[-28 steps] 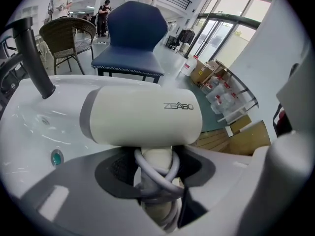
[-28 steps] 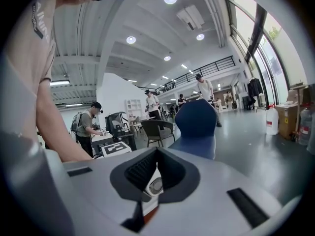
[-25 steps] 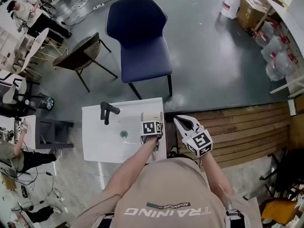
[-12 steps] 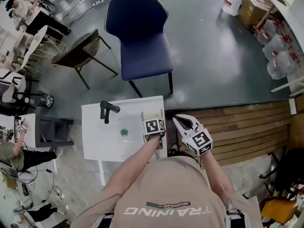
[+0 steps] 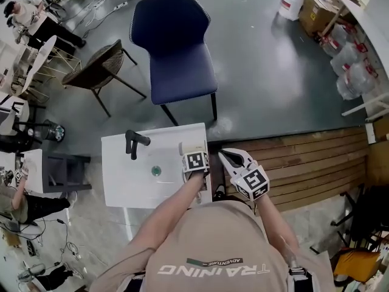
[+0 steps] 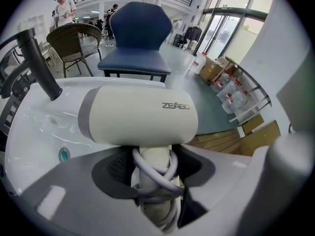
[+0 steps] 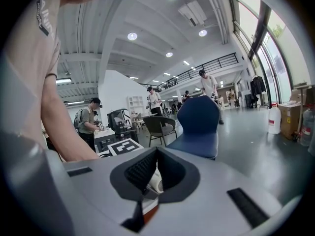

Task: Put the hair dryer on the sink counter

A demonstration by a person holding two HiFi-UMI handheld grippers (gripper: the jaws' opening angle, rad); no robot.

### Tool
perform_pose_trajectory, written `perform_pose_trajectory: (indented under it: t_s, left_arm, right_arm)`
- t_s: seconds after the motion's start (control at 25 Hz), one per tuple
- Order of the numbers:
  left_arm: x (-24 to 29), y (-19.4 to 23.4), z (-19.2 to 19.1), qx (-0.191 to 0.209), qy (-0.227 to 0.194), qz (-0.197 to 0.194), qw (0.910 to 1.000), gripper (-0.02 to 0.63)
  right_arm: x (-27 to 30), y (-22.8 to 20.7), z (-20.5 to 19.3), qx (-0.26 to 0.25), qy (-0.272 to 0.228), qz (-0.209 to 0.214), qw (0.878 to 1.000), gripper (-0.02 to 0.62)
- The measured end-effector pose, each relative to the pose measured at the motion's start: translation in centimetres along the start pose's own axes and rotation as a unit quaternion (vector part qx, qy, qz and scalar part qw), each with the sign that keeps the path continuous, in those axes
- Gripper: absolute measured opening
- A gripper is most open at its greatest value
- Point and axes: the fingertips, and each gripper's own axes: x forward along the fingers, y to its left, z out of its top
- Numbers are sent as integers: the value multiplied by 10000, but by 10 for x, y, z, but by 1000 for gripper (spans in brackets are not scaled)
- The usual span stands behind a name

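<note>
A cream hair dryer [image 5: 190,146] with a grey rear end [image 6: 142,114] hangs over the right edge of the white sink counter [image 5: 121,184]. My left gripper [image 5: 196,154] is shut on its handle [image 6: 155,181], which has the cord wound round it. The counter [image 6: 39,127] carries a black faucet [image 5: 134,142] [image 6: 42,68] and a green drain [image 5: 155,171] [image 6: 63,155]. My right gripper [image 5: 230,157] hovers just right of the counter over the wooden floor, shut and holding nothing [image 7: 142,205]. Through its jaws a bit of the dryer shows.
A blue chair [image 5: 176,47] stands directly behind the counter, a wicker chair [image 5: 97,69] to its left. Water jugs [image 5: 349,66] and a cardboard box [image 5: 319,8] sit at the far right. Wooden decking [image 5: 316,169] lies right of the counter. People work at tables on the left.
Almost nothing: the head view drifts slightly, and both grippers keep their places by the counter's right edge with the dryer still held.
</note>
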Motion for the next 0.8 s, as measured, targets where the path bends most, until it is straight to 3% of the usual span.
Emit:
perform_pose_trajectory:
  t_s: [0.24, 0.44, 0.8]
  left_arm:
    - [-4, -1, 2, -84, -27, -152, 9998, 219]
    - [-5, 3, -1, -229, -23, -164, 9996, 275]
    - [-16, 1, 1, -170, -100, -344, 9992, 299]
  right_arm:
    - [-4, 2, 1, -15, -17, -55, 10000, 6]
    - [-7, 6, -3, 4, -18, -60, 10000, 6]
    - [-9, 13, -3, -21, -32, -39, 10000, 6]
